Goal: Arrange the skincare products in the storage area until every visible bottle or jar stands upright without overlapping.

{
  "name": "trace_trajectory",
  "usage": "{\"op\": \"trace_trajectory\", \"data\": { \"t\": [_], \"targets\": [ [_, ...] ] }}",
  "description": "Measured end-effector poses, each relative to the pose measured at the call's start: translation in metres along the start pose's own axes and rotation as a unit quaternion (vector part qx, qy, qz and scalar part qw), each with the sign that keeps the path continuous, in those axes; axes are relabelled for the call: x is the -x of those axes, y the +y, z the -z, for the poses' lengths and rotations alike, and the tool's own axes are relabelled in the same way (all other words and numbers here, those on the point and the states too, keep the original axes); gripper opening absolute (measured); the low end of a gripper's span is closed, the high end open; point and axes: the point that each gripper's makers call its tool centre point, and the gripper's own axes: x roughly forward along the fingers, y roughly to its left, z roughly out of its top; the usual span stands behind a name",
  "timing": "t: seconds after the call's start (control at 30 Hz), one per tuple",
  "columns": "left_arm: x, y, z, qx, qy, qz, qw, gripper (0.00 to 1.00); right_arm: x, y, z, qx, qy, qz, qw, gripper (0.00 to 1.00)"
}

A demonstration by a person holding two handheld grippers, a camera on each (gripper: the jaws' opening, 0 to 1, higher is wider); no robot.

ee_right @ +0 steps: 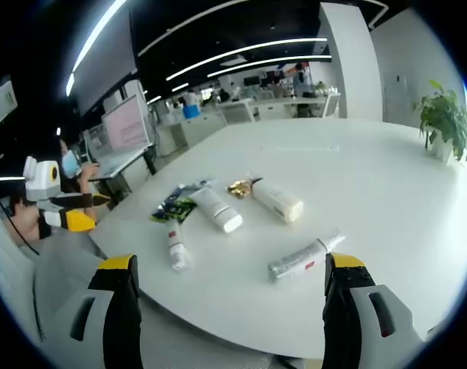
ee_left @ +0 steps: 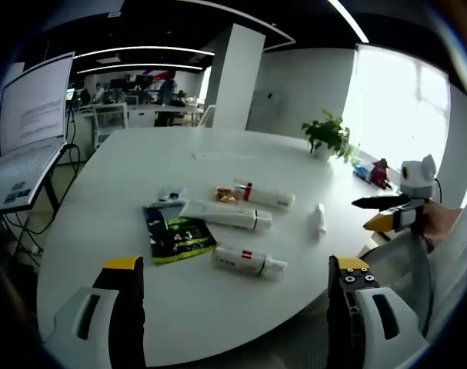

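Observation:
Several skincare products lie flat on the white round table (ee_left: 118, 207). There is a white tube with a red band (ee_left: 265, 197), a longer white tube (ee_left: 227, 216), a white bottle (ee_left: 248, 261) and a small white bottle (ee_left: 319, 219). A dark green sachet (ee_left: 178, 234) and a gold item (ee_left: 225, 194) lie beside them. My left gripper (ee_left: 236, 264) hangs open short of the table's near edge. My right gripper (ee_right: 231, 263) is open too, with a silvery tube (ee_right: 301, 259), a white bottle (ee_right: 277, 200) and a small bottle (ee_right: 177, 246) ahead of it. Nothing is held.
A potted plant (ee_left: 328, 134) stands at the far side of the table, with small items (ee_left: 375, 173) near the window. A laptop (ee_left: 25, 154) sits on a stand to the left. A mesh chair back (ee_left: 418, 261) is near my right gripper (ee_left: 395, 211). A seated person (ee_right: 71, 165) is off the table's edge.

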Motion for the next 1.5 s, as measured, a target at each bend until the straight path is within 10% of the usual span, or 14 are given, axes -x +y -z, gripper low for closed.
{"op": "trace_trajectory", "data": {
  "t": [1.5],
  "targets": [
    [0.0004,-0.0007,0.0003,-0.006,0.001,0.002,1.0000,0.91,-0.0004,0.0017,0.0002,0.004,0.004,0.000,1.0000,1.00]
  ]
}}
